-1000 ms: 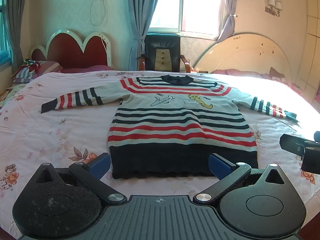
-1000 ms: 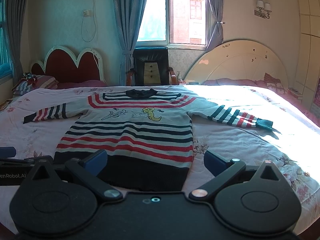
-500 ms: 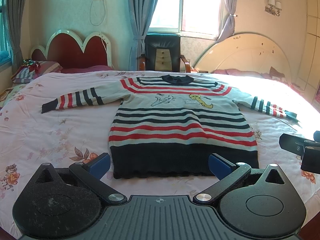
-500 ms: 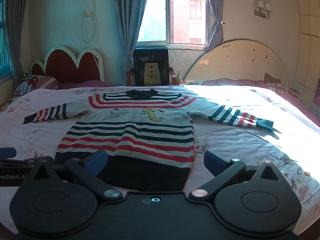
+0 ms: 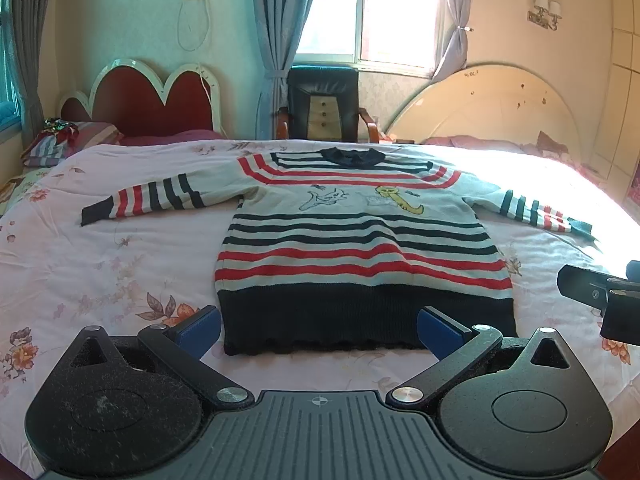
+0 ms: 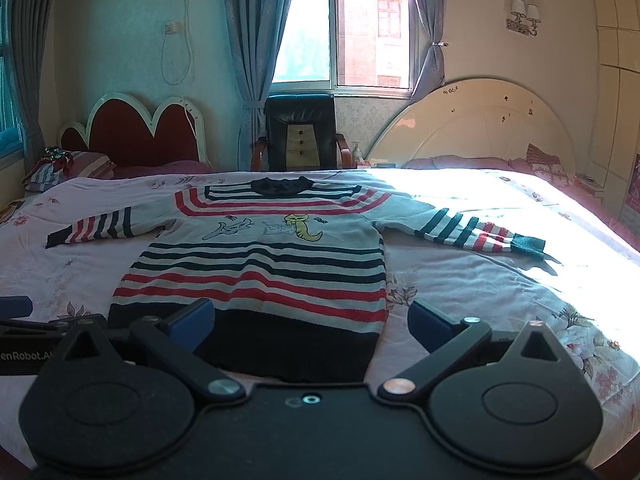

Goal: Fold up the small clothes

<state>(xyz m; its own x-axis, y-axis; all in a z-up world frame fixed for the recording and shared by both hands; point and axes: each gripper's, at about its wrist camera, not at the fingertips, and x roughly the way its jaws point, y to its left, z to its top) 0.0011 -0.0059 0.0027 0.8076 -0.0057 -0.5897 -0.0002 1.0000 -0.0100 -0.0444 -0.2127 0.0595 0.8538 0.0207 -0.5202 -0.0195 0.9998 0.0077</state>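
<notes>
- The left gripper [image 5: 318, 326] hovered above the near edge of the bed [image 5: 80, 264], its jaws spread wide and nothing between them; its blue pads [image 5: 200, 326] flanked the dark hem of the sweater [image 5: 360, 240] from above, apparently without touching it.
- The right gripper [image 6: 310, 322] hung level with it, likewise spread and empty, looking over the hem's right half.
- The sweater lay flat, front up, collar toward the chair [image 6: 300, 136], both sleeves [image 6: 472, 228] stretched sideways.
- Folding appeared not yet begun.
- Risk 1: the knit looked thick and soft; a shallow pinch at the hem would probably catch only the top layer, so the back would lag and bunch.
- Risk 2: the floral sheet [image 5: 60, 280] lay loose beneath; a deep pinch could gather it with the garment.
- Risk 3: uneven lifting by the two grippers would likely skew the fold line across the stripes.
- Risk 4: strong sunlight washed out the right sleeve cuff, which might make its edge hard to judge.
</notes>
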